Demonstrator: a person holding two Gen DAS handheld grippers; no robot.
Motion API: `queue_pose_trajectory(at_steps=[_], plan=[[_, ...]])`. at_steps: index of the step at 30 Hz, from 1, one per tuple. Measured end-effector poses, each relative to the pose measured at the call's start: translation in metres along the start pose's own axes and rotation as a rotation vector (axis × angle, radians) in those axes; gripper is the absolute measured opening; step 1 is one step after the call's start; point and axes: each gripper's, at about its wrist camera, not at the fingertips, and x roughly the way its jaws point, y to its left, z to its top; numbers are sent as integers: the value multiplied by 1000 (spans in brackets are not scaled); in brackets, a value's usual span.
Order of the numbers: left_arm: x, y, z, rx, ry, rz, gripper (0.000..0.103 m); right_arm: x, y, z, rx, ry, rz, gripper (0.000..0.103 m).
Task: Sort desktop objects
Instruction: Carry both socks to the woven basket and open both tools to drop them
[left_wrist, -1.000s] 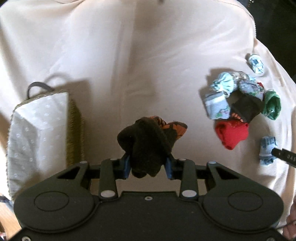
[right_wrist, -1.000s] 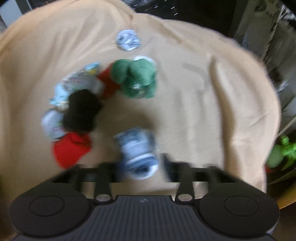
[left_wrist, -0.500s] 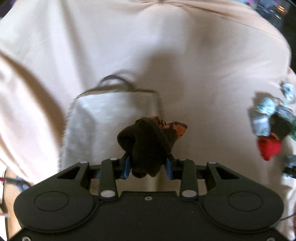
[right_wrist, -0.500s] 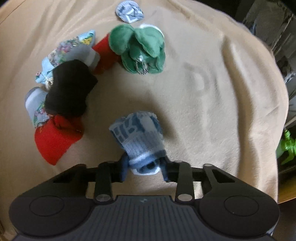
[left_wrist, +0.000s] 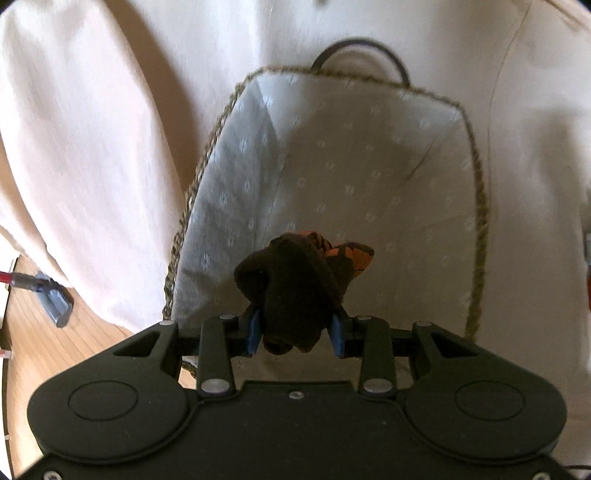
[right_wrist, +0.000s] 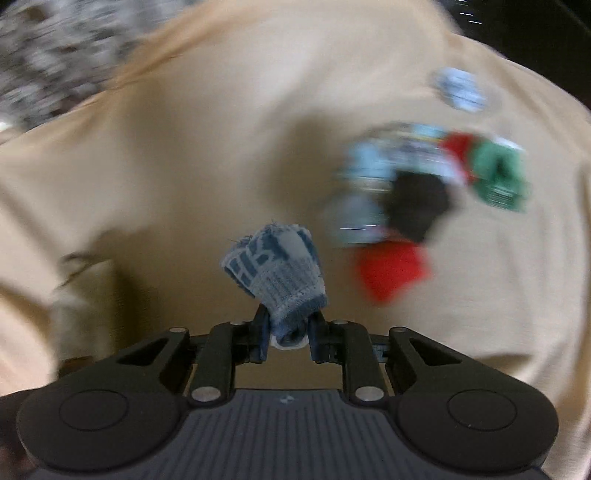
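Observation:
My left gripper (left_wrist: 295, 334) is shut on a dark brown sock bundle with orange pattern (left_wrist: 295, 288) and holds it above the open woven basket (left_wrist: 478, 206) with a pale dotted lining. My right gripper (right_wrist: 288, 338) is shut on a blue and grey patterned sock bundle (right_wrist: 277, 273), lifted off the beige cloth. A blurred pile of rolled socks lies to its upper right: a red one (right_wrist: 391, 271), a black one (right_wrist: 417, 203), a green one (right_wrist: 498, 173) and pale blue ones (right_wrist: 369, 162).
The beige cloth (left_wrist: 92, 147) covers the table and hangs over its left edge, with wooden floor (left_wrist: 44, 350) below. The basket has a dark handle (left_wrist: 360, 46) at its far side. A lone pale blue roll (right_wrist: 460, 88) lies beyond the pile.
My left gripper has carried the brown sock bundle left from the open cloth to above the basket. My right gripper has closed on the blue sock bundle, lifted it and swung left.

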Motion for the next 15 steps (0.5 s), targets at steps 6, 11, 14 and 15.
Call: queue_pose_trajectory(at_steps=[6,11,14,15], plan=[[11,5,-3,0,26,-13,37,8,100,-7,-135,51,190,22],[14,8,-6,37,24,26,37,27,160,-23,-233,111,211,22],[13,12,-8,39,26,18,41,41,181,-34,-270,152,209,22],[13,13,-8,40,25,18,42,47,186,-37,-281,162,204,22]])
